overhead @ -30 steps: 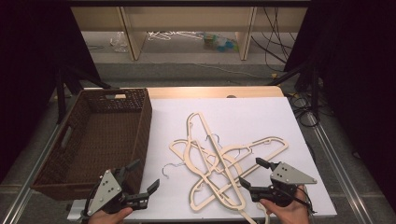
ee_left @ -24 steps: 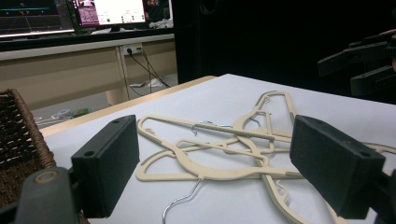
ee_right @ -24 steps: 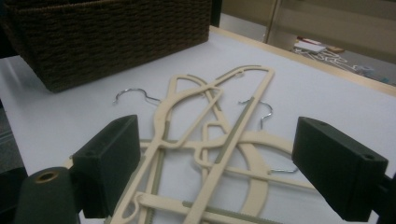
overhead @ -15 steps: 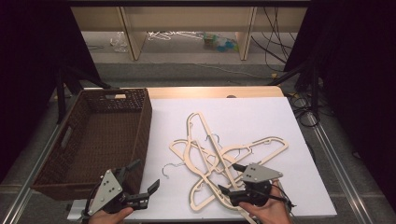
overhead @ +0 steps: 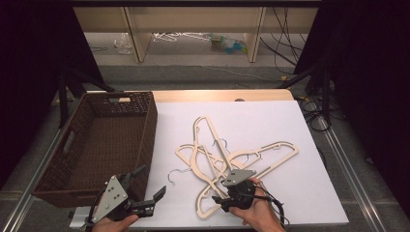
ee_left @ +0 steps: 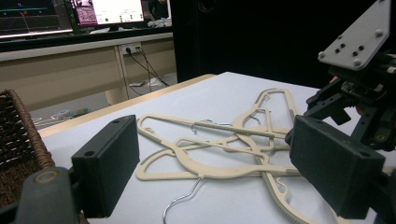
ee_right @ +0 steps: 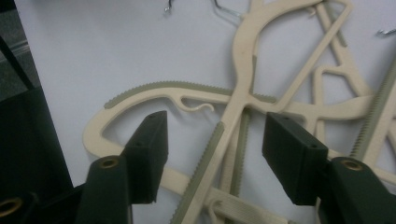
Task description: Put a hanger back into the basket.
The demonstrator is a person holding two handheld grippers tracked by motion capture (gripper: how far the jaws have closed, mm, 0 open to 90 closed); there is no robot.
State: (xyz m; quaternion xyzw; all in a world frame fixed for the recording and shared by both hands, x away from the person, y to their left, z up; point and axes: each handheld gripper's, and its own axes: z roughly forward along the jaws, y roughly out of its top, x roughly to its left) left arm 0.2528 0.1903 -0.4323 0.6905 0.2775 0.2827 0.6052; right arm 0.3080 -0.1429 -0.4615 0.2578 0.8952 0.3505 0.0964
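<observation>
Several cream plastic hangers [overhead: 227, 162] with metal hooks lie tangled on the white table top [overhead: 270, 121]. My right gripper [overhead: 220, 194] hovers low over the near part of the pile. It is open, and its jaws straddle a ribbed hanger arm [ee_right: 212, 154] without touching it. My left gripper [overhead: 151, 181] is open and holds nothing at the front edge, beside the basket's near right corner. Along its jaws the hangers [ee_left: 210, 149] show ahead, and the right gripper [ee_left: 359, 84] stands at the right.
A dark wicker basket [overhead: 147, 130] with nothing in it stands on the left of the table. Bare white surface lies behind and to the right of the pile. Beyond the table's far edge are wooden shelves [overhead: 193, 19]. Cables hang at the right.
My right gripper has moved left and forward from the table's front right onto the near part of the hanger pile, jaws still open. The left gripper has stayed put.
</observation>
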